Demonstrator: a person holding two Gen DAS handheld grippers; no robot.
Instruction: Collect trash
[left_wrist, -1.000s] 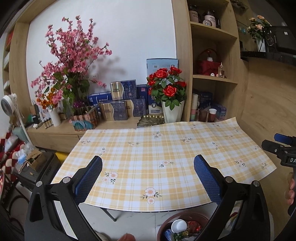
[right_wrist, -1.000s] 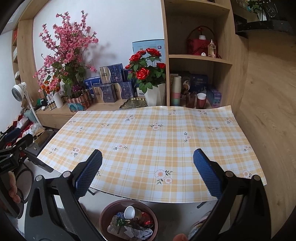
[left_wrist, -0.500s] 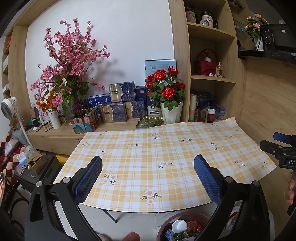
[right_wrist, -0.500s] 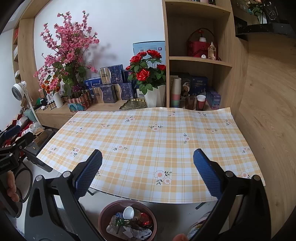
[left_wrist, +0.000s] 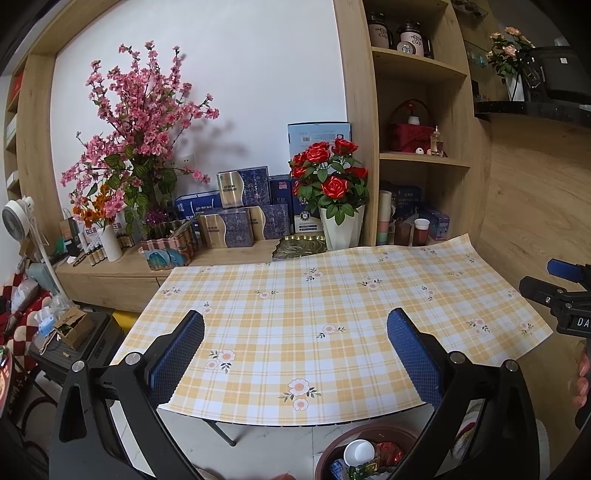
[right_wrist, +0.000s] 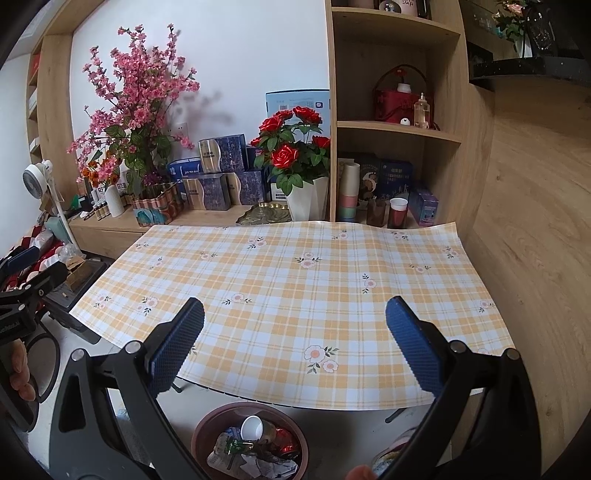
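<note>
Both the left gripper (left_wrist: 295, 341) and right gripper (right_wrist: 294, 330) hover with jaws spread wide and empty over the checked tabletop (right_wrist: 295, 280). The trash lies in the brown bin (right_wrist: 207, 430) on the floor, below the jaws.

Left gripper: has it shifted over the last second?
Yes, slightly. In the left wrist view the white vase of red roses and the yellow plaid tablecloth sit lower, so the open left gripper has tilted upward.
</note>
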